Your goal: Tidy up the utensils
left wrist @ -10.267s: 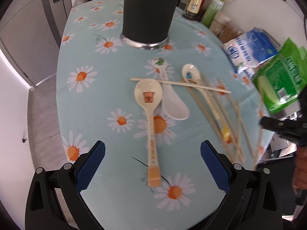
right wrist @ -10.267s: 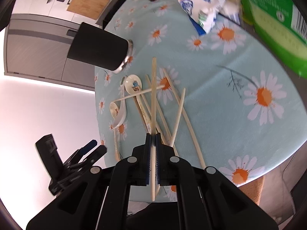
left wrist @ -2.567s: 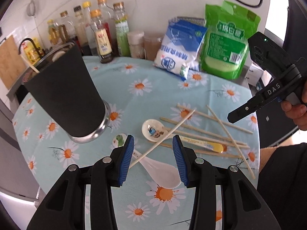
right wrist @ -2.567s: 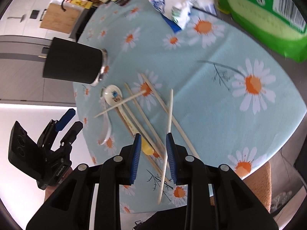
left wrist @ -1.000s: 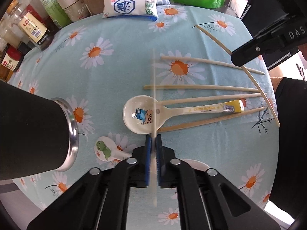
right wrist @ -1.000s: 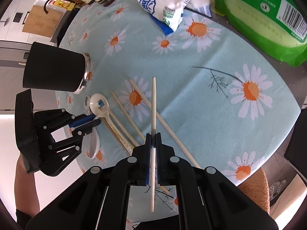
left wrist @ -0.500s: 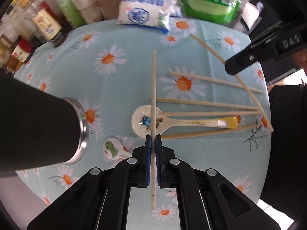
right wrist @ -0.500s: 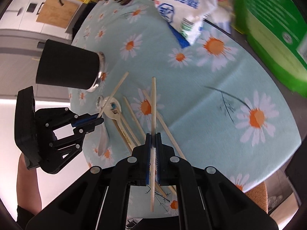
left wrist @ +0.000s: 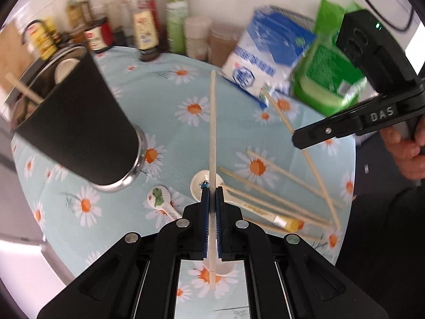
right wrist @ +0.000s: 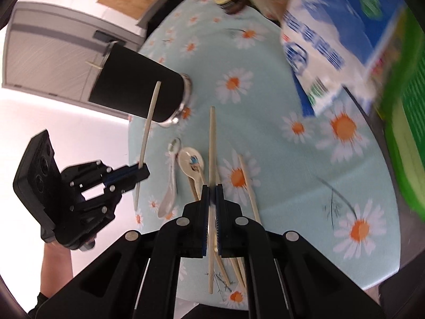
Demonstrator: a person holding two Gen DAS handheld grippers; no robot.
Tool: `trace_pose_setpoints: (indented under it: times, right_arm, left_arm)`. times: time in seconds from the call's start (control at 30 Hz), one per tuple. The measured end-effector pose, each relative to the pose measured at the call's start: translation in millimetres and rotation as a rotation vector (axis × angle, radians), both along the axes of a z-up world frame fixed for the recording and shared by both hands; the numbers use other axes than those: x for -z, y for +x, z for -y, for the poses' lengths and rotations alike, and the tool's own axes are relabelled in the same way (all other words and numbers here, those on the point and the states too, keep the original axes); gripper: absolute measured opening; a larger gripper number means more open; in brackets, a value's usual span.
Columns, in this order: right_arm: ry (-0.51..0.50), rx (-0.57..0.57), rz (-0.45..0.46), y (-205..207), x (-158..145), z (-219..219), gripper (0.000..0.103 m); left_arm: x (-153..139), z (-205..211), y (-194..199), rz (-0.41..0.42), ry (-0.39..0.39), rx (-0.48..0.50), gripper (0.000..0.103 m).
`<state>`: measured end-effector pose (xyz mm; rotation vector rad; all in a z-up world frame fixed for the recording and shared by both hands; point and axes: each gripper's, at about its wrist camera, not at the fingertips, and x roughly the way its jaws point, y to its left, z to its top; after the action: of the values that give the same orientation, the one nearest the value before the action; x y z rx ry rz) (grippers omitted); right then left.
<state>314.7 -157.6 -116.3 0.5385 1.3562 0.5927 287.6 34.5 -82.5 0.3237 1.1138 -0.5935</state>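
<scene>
My left gripper (left wrist: pixel 212 194) is shut on a wooden chopstick (left wrist: pixel 212 138) and holds it above the table; it also shows in the right wrist view (right wrist: pixel 138 172). My right gripper (right wrist: pixel 212 194) is shut on another chopstick (right wrist: pixel 212 143) and shows at the right of the left wrist view (left wrist: pixel 297 137). The black utensil cup (left wrist: pixel 77 122) stands at the left with a spoon and a chopstick inside. Two spoons (left wrist: pixel 202 183) (left wrist: pixel 159 199) and several chopsticks (left wrist: pixel 279 186) lie on the daisy tablecloth (left wrist: pixel 186 93).
Sauce bottles (left wrist: pixel 146 34), a blue-white bag (left wrist: pixel 263 61) and a green bag (left wrist: pixel 326 79) stand along the table's far side. The table edge curves round at the right and the front. A hand (left wrist: pixel 406 146) holds the right gripper.
Both grippers have lifted and tilted up with their chopsticks. The left view now looks toward the bottles and the cup's open top. The right gripper has moved nearer the cup.
</scene>
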Motion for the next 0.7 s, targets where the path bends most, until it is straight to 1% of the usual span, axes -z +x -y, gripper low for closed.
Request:
trace_pose_setpoints:
  times: [0.07,0.27,0.37,0.43,0.53,0.63,0.7]
  right_arm:
    - [0.014,-0.023,0.018,5.5,-2.8,-3.4,0.006]
    - [0.043,-0.096,0.107,22.1,-17.6,-19.6,0.006]
    - [0.062,-0.124,0.148,28.6,-27.0,-26.9,0.006]
    - [0.078,-0.145,0.186,32.9,-36.0,-34.1,0.006]
    - [0.091,-0.167,0.263,37.8,-53.0,-43.5,0.006]
    - [0.092,-0.179,0.341,44.0,-70.2,-51.6,0.006]
    - [0.097,-0.186,0.392,49.1,-81.2,-56.1,0.006]
  left_arm:
    - [-6.1,-4.3,-7.8,0.035,-0.036,-0.067,0.003]
    - [-20.0,-21.2,-25.3,0.108,-0.143,-0.228,0.003]
    - [-26.5,-33.4,-34.0,0.15,-0.211,-0.319,0.003]
    - [-31.6,-43.2,-40.1,0.184,-0.258,-0.391,0.003]
    - [-43.3,-53.7,-48.3,0.239,-0.33,-0.468,0.003]
    - [-54.0,-61.5,-53.3,0.295,-0.386,-0.53,0.003]
    - [-60.3,-65.9,-54.2,0.325,-0.419,-0.554,0.003]
